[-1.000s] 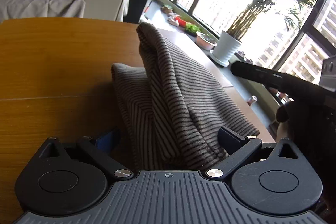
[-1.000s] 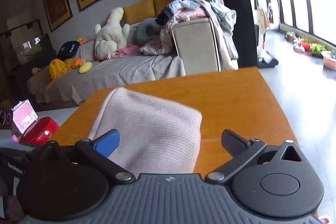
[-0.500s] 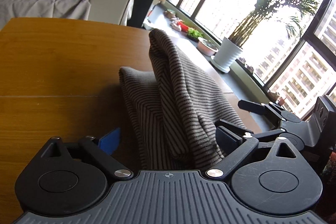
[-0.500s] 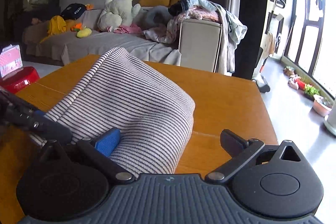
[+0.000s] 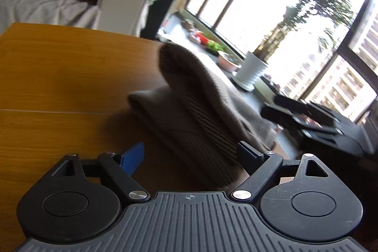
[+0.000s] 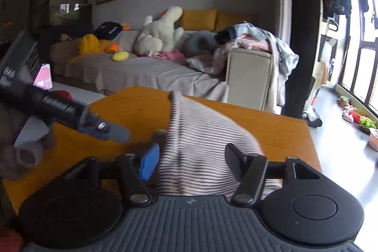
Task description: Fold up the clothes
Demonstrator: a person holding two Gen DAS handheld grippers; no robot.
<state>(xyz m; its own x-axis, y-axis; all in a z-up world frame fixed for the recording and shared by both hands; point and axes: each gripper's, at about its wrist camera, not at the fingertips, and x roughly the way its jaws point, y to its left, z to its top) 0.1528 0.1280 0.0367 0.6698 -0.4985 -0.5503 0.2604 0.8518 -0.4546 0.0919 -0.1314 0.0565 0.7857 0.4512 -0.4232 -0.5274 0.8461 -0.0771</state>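
The grey-and-white striped knit garment [image 5: 189, 105] lies humped on the orange-brown wooden table [image 5: 59, 77], at twelve o'clock from both claws. Left gripper [image 5: 191, 155] and right gripper [image 6: 191, 157] gape wide, gripping nothing. The knit looks soft, light and floppy; pinch the folded edge.

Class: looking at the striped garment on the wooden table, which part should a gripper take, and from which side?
Take the striped garment at its raised fold ridge, probably approaching from the near table edge with the jaws straddling it. The ridge stands clear of the wood; the flat parts offer nothing to pinch.
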